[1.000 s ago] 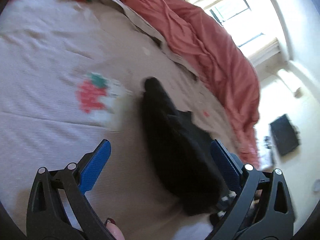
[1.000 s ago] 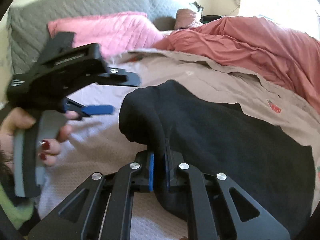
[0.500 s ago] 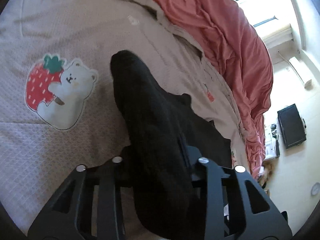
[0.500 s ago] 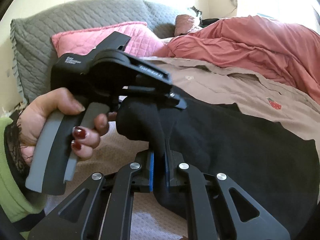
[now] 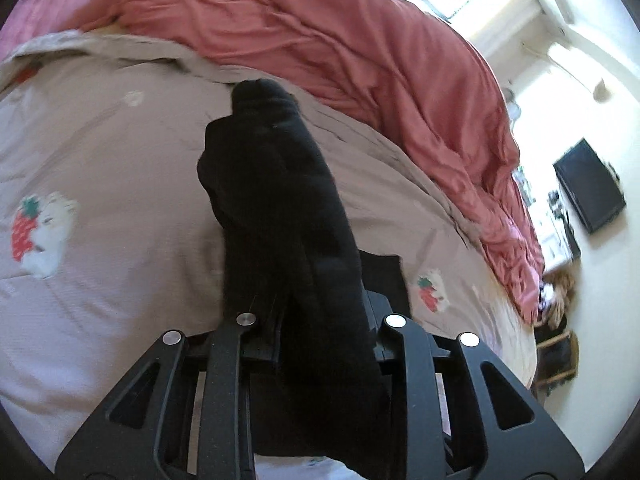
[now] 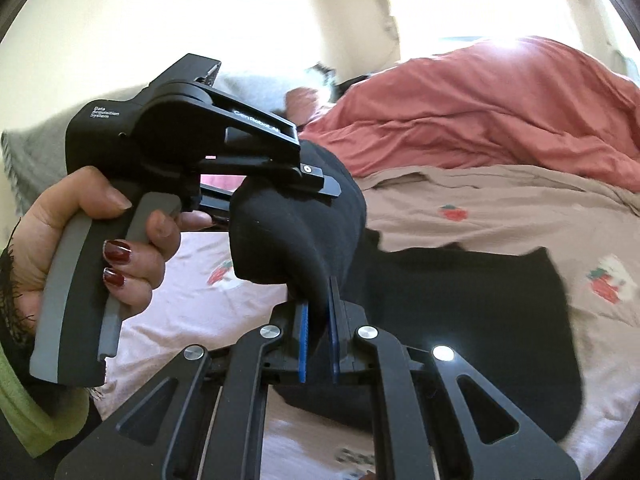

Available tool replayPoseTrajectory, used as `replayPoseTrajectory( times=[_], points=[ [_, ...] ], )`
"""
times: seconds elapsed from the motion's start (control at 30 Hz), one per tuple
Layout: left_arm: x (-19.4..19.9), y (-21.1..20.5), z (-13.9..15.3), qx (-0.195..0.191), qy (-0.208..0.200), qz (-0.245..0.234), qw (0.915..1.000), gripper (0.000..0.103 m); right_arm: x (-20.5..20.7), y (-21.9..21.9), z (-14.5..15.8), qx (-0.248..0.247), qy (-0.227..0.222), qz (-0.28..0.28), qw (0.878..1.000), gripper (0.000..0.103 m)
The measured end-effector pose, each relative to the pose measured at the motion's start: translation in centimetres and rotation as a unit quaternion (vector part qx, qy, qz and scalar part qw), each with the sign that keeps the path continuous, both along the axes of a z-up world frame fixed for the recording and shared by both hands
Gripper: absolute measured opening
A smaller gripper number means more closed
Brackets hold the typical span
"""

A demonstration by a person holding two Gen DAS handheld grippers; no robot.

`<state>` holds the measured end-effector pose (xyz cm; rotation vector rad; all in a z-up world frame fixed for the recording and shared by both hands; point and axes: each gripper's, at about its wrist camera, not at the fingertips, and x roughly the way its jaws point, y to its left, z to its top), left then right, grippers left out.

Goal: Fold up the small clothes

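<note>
A black garment (image 5: 288, 208) hangs lifted over the bed, and its lower part (image 6: 460, 312) still lies spread on the sheet. In the left wrist view my left gripper (image 5: 320, 320) has a thick fold of the cloth between its jaws, which are still closing; the cloth hides its pads. The right wrist view shows that same left gripper (image 6: 320, 184) clamped on the raised bunch, held by a person's hand (image 6: 80, 224). My right gripper (image 6: 318, 320) is shut on another edge of the garment, with blue pads (image 6: 303, 344) pressing the cloth.
The bed sheet (image 5: 100, 152) is beige-pink with strawberry-and-bear prints. A crumpled salmon duvet (image 5: 360, 60) lies along the far side. A grey pillow (image 6: 36, 148) sits at the headboard end. A dark screen (image 5: 588, 184) hangs on the wall beyond the bed.
My left gripper, open beside the garment a second ago, has closed on it. Both grippers have lifted the cloth up from the sheet, and the views have rolled.
</note>
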<state>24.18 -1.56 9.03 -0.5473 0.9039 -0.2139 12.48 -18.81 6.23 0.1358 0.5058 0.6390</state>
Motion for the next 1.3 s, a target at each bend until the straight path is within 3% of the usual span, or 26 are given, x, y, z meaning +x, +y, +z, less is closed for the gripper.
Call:
replayPoseTrajectory(
  times=[0.2, 0.37, 0.4, 0.47, 0.5, 0.53, 0.7, 0.77, 0.8, 0.87, 0.97, 1.03, 1.1, 1.23, 1.3],
  points=[
    [1.8, -6.0, -0.4, 0.016, 0.013, -0.031, 0.9993, 0.018, -0.1, -5.7, -0.8, 0.033, 0.025, -0.042, 0.998, 0.007],
    [3.3, -10.6, -2.3, 0.052, 0.034, -0.053, 0.9966, 0.019, -0.1, -9.0, -2.7, 0.053, 0.065, -0.062, 0.995, 0.007],
    [3.6, -11.6, -2.9, 0.062, 0.038, -0.064, 0.9953, 0.025, 0.1, -9.6, -3.4, 0.056, 0.080, -0.069, 0.993, 0.007],
    [3.7, -12.6, -3.6, 0.049, 0.037, -0.078, 0.9951, 0.049, 0.4, -10.4, -4.9, 0.052, 0.106, -0.082, 0.990, 0.007],
    [3.6, -12.6, -3.9, 0.030, 0.036, -0.081, 0.9957, 0.067, 0.4, -10.7, -5.4, 0.053, 0.117, -0.087, 0.988, 0.007],
    [3.4, -12.3, -4.1, 0.011, 0.031, -0.080, 0.9962, 0.069, 0.6, -11.2, -6.0, 0.060, 0.130, -0.093, 0.985, 0.008],
    [1.0, -9.1, -4.2, 0.018, -0.007, -0.044, 0.9989, 0.067, 0.6, -13.2, -8.2, 0.087, 0.180, -0.100, 0.975, 0.013],
    [-0.4, -7.6, -4.4, 0.072, -0.018, -0.012, 0.9972, 0.067, 0.2, -13.2, -8.3, 0.078, 0.178, -0.098, 0.976, 0.013],
    [-1.2, -6.9, -4.7, 0.121, -0.023, 0.008, 0.9924, 0.066, -0.1, -13.2, -8.3, 0.072, 0.177, -0.098, 0.977, 0.013],
    [-2.4, -6.3, -5.5, 0.160, -0.027, 0.021, 0.9865, 0.064, -0.7, -13.3, -8.0, 0.056, 0.174, -0.102, 0.978, 0.013],
    [-3.4, -6.5, -7.1, 0.183, -0.030, 0.011, 0.9825, 0.064, -1.7, -14.2, -7.0, 0.032, 0.165, -0.125, 0.978, 0.017],
    [-3.9, -8.0, -8.5, 0.201, -0.035, -0.018, 0.9788, 0.057, -1.4, -15.2, -5.9, 0.025, 0.155, -0.144, 0.977, 0.019],
    [-4.4, -9.1, -9.1, 0.220, -0.053, -0.029, 0.9735, 0.055, -0.6, -15.9, -4.8, 0.019, 0.143, -0.155, 0.977, 0.027],
    [-4.2, -7.7, -9.2, 0.186, -0.059, -0.035, 0.9801, 0.056, 2.5, -14.9, -2.5, -0.002, 0.130, -0.136, 0.982, 0.043],
    [-4.6, -6.9, -9.1, 0.169, -0.065, -0.033, 0.9829, 0.064, 4.7, -13.8, -2.3, -0.003, 0.142, -0.118, 0.983, 0.046]
  ],
)
